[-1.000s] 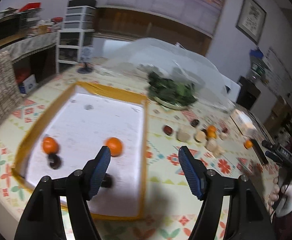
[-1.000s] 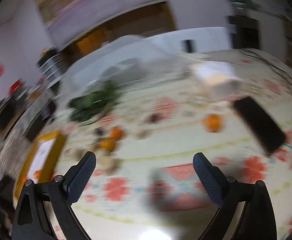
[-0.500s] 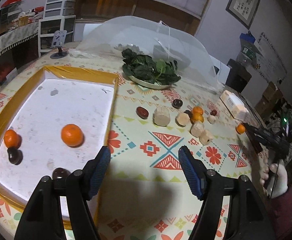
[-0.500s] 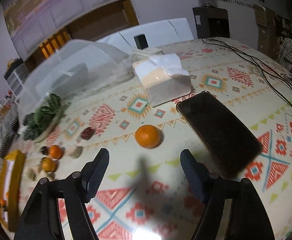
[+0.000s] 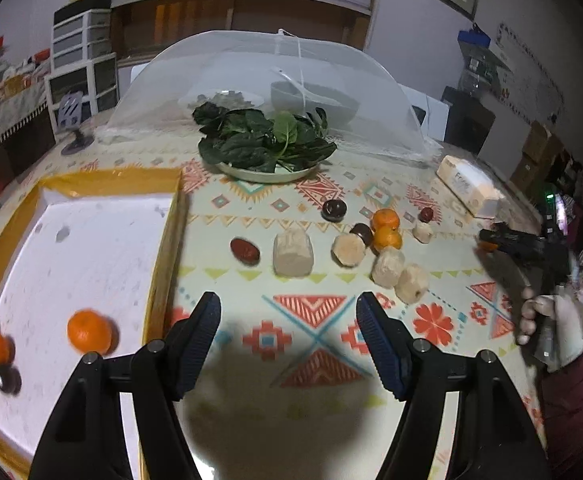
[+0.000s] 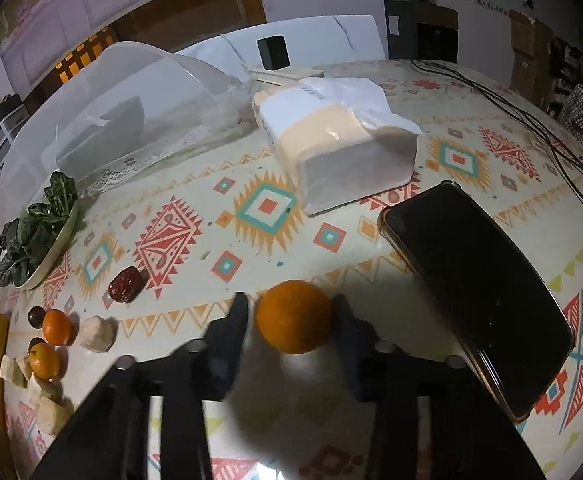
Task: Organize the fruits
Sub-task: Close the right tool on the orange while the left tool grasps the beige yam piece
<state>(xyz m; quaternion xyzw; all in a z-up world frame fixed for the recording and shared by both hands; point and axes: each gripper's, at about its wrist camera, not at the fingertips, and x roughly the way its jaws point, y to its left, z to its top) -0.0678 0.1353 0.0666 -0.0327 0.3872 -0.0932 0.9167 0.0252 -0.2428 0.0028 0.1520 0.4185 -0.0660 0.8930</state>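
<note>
My right gripper [image 6: 291,312] is low over the table with an orange [image 6: 293,316] between its closing jaws. The blurred fingertips [image 6: 238,312] stand just off its sides, and a thin gap shows on the left. My left gripper [image 5: 287,320] hangs open and empty over the tablecloth, just right of the yellow-rimmed tray [image 5: 163,240]. Inside the tray lie two oranges [image 5: 89,332] and a dark fruit [image 5: 7,380]. Loose on the cloth ahead are two more oranges [image 5: 385,220], a red date [image 5: 244,251], dark fruits [image 5: 334,210] and pale chunks [image 5: 293,252].
A plate of leafy greens [image 5: 267,140] sits in front of a mesh food cover [image 5: 275,80]. A tissue pack [image 6: 339,152] and a black phone [image 6: 479,292] lie close to the right gripper. Cables [image 6: 531,120] run across the far right of the table.
The left gripper has swung right from over the tray to the cloth beside it. The right gripper has come down to the lone orange and its jaws have narrowed around it.
</note>
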